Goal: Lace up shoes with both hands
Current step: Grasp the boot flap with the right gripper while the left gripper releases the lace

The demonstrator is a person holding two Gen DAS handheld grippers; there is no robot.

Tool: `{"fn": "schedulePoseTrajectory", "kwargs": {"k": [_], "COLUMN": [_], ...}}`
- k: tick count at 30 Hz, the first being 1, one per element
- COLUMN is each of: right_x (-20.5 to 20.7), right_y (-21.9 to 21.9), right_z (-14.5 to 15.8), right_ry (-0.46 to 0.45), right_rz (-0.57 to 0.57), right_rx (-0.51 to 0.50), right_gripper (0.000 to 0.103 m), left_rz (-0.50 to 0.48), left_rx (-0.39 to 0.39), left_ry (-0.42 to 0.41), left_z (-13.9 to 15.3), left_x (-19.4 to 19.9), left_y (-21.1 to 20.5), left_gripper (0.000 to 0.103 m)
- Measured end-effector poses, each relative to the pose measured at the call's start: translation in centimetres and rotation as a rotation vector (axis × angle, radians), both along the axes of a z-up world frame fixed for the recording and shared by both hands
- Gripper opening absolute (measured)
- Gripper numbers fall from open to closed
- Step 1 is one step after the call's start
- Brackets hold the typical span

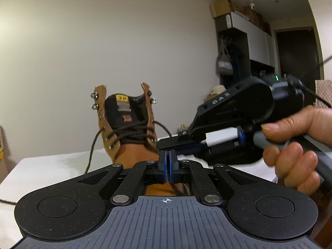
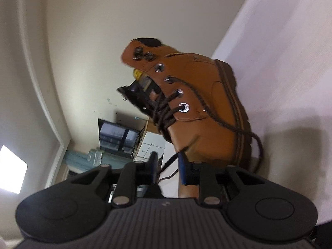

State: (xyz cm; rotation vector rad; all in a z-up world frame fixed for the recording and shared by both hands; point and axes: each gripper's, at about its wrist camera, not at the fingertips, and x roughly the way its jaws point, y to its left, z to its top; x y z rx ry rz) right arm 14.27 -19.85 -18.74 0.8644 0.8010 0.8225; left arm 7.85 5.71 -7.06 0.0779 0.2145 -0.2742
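- Tan leather in view: working on a boot [image 2: 207,103] standing on the white tabletop [image 1: 51,166], toe toward the left camera, tongue hanging open.
- Lacing partway up: crossing the dark lace [image 2: 217,114] through the lower eyelets only, leaving the upper eyelets [image 2: 158,68] and the top hooks bare.
- Keeping the left claw [image 1: 167,159] shut, pads together just over the toe; apparently pinching a brown strand that shows right behind the pads, though the grip itself is hiding between them.
- Holding the right claw [image 2: 168,157] open beside the boot's toe, pads standing apart with a loose lace end lying in the gap, not yet pressing on it.
- Gripping that tool's handle with a hand [image 1: 294,145], claws sitting close together by the toe.
- Judging the step: picking up the free end for the next crossing.
- Needing next: closing squarely on the thin strand, then steering its tip into the lowest empty eyelet while keeping the other strand taut.
- Risking a slip, the lace being thin and limp.
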Motion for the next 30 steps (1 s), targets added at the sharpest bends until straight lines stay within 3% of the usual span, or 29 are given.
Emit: {"fn": "schedulePoseTrajectory", "kwargs": {"k": [5, 7, 11, 14, 17, 20, 24, 30], "right_x": [0.1, 0.1, 0.0, -0.6, -1.3, -2.1, -3.2, -3.5], "right_y": [2.0, 3.7, 7.6, 9.6, 8.7, 6.4, 3.5, 2.8], "right_z": [3.1, 4.6, 6.4, 6.5, 6.9, 6.9, 6.4, 6.2], "right_ry": [-0.179, -0.304, -0.522, -0.611, -0.626, -0.579, -0.522, -0.579], "right_rz": [0.099, 0.156, 0.295, 0.381, 0.327, 0.231, 0.132, 0.059], "right_rx": [-0.198, -0.336, -0.585, -0.7, -0.685, -0.616, -0.517, -0.556], "right_gripper": [0.005, 0.005, 0.006, 0.016, 0.017, 0.025, 0.027, 0.028], "left_rz": [0.005, 0.007, 0.022, 0.044, 0.067, 0.078, 0.085, 0.153], "left_rx": [0.005, -0.003, -0.009, -0.006, -0.002, -0.001, -0.016, -0.011], "left_ry": [0.045, 0.056, 0.068, 0.077, 0.089, 0.109, 0.164, 0.21], "left_z": [-0.5, -0.6, -1.0, -1.0, -1.0, -0.7, -0.2, 0.4], "left_x": [0.0, 0.0, -0.3, -0.6, -0.8, -0.9, -1.1, -2.8], "left_y": [0.5, 0.7, 0.9, 1.3, 1.8, 2.3, 2.9, 3.0], "left_gripper": [0.008, 0.017, 0.021, 0.023, 0.025, 0.029, 0.032, 0.036]}}
